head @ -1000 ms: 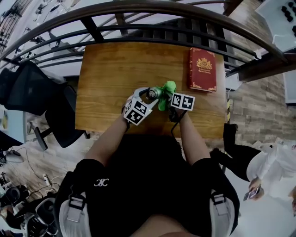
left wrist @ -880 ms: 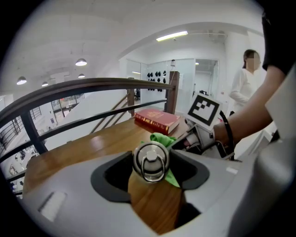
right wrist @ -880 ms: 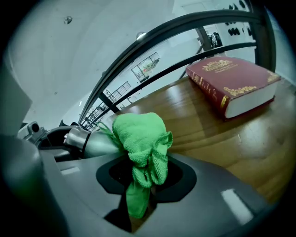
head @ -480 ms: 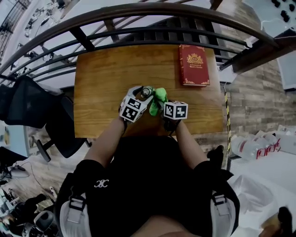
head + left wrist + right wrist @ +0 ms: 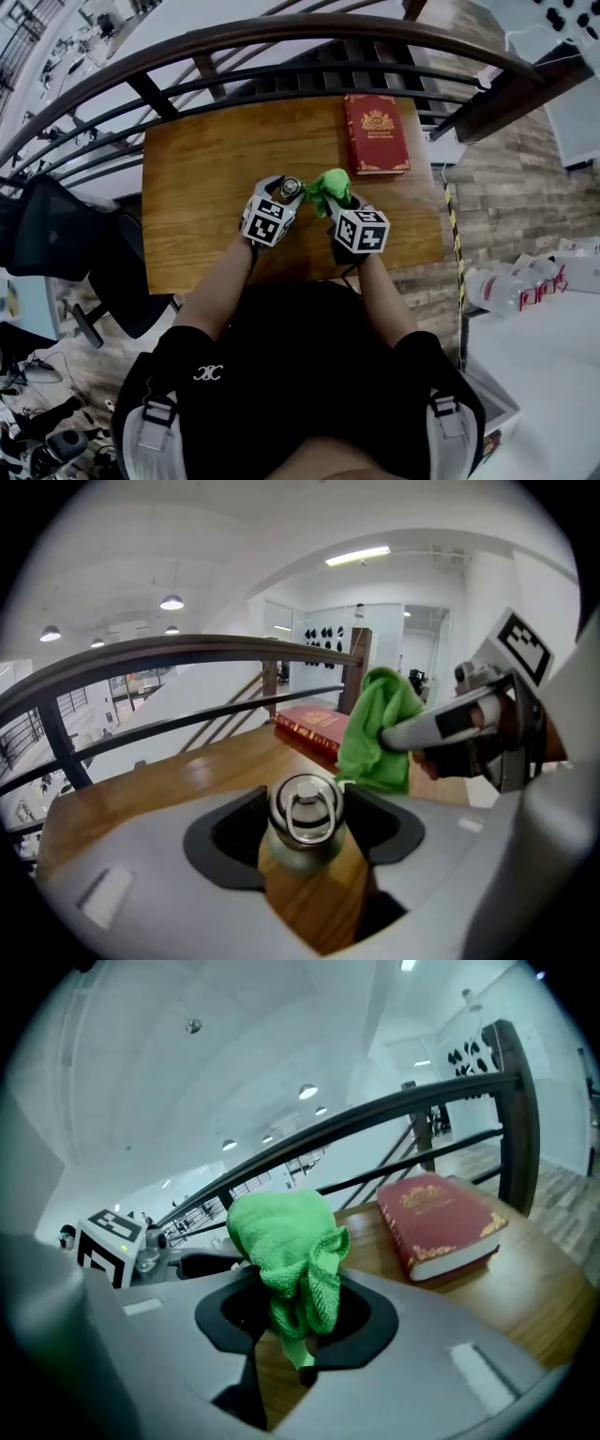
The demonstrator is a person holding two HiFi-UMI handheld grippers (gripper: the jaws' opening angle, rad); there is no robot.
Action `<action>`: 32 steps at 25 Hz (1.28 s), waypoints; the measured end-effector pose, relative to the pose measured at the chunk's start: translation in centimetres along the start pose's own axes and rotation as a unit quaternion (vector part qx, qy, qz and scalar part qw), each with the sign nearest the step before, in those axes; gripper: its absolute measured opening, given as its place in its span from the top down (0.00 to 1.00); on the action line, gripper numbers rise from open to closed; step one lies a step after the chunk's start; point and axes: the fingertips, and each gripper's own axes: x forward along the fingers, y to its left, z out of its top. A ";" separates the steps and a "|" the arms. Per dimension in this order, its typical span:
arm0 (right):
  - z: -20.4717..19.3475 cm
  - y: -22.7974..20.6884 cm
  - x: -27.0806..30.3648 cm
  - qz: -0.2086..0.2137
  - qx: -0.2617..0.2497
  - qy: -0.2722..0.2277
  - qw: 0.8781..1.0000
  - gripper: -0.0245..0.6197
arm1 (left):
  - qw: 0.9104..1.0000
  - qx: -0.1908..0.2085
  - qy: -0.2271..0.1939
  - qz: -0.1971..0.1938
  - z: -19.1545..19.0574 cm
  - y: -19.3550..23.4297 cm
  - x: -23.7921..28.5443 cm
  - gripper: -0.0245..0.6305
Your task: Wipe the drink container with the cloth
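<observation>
Currently we have the left gripper [image 5: 305, 844] clamped on the drink container [image 5: 302, 808], a metal bottle with a ring cap, with the jaws pressed against both its sides. Our right gripper [image 5: 298, 1318] is pinched on the green cloth [image 5: 286, 1237], which bunches up above the jaws. The cloth sits just beside the bottle, on its right; we cannot resolve contact. Both are over the near half of the wooden table [image 5: 202, 173]. A red book [image 5: 441, 1222] lies at the far right, near the railing [image 5: 375, 1115].
</observation>
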 end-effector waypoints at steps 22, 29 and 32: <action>16.0 4.7 -8.8 -0.076 -0.097 -0.234 0.964 0.80 | 0.957 -0.040 -0.218 0.188 12.3 7.0 -14.6 0.85; 18.6 9.5 -8.9 -0.076 -0.145 -0.270 0.949 0.80 | 0.934 -0.046 -0.261 0.240 13.3 10.5 -23.8 0.88; 18.8 11.3 -8.5 -0.067 -0.150 -0.274 0.948 0.80 | 0.929 -0.051 -0.272 0.247 13.2 11.2 -26.6 0.88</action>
